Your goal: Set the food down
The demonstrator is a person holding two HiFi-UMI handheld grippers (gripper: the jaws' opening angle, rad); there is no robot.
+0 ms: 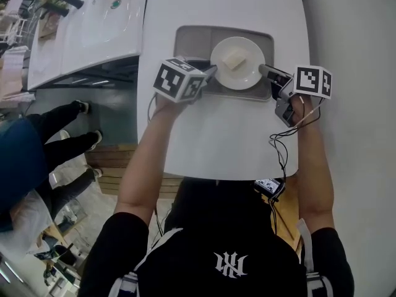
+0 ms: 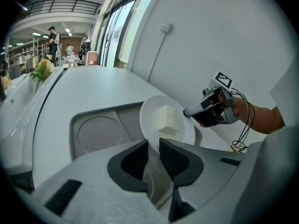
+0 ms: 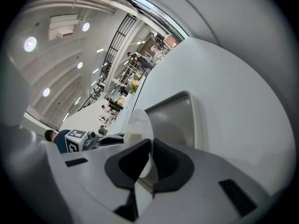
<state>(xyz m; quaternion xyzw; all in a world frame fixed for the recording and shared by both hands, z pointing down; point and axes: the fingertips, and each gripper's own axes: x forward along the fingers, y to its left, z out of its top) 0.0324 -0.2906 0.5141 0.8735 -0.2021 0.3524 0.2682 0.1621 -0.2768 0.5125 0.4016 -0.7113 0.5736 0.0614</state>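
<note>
On the white table (image 1: pixel 223 147), a grey compartment tray (image 1: pixel 185 39) lies with its long side across the person's front, and a round white plate (image 1: pixel 247 73) sits over the tray's right half, carrying a pale, cream-coloured block of food (image 1: pixel 234 59) near its middle. The left gripper (image 1: pixel 210 72) reaches in from the left and the right gripper (image 1: pixel 265 70) from the right, so the plate is held at opposite edges. In the left gripper view the dark pads of the left gripper (image 2: pixel 154 146) stand a little apart with the plate (image 2: pixel 152 120) rim pinched between them; the block of food (image 2: pixel 167 120) shows beyond, and the right gripper (image 2: pixel 189 112) meets the far rim. A shallow round recess (image 2: pixel 98 134) in the tray (image 2: pixel 77 120) lies bare to the left of the plate. In the right gripper view the right gripper (image 3: pixel 150 146) has its jaws nearly together, clamped on the thin edge of the plate (image 3: pixel 140 122). Whether the plate's base touches the tray cannot be told from any view.
</note>
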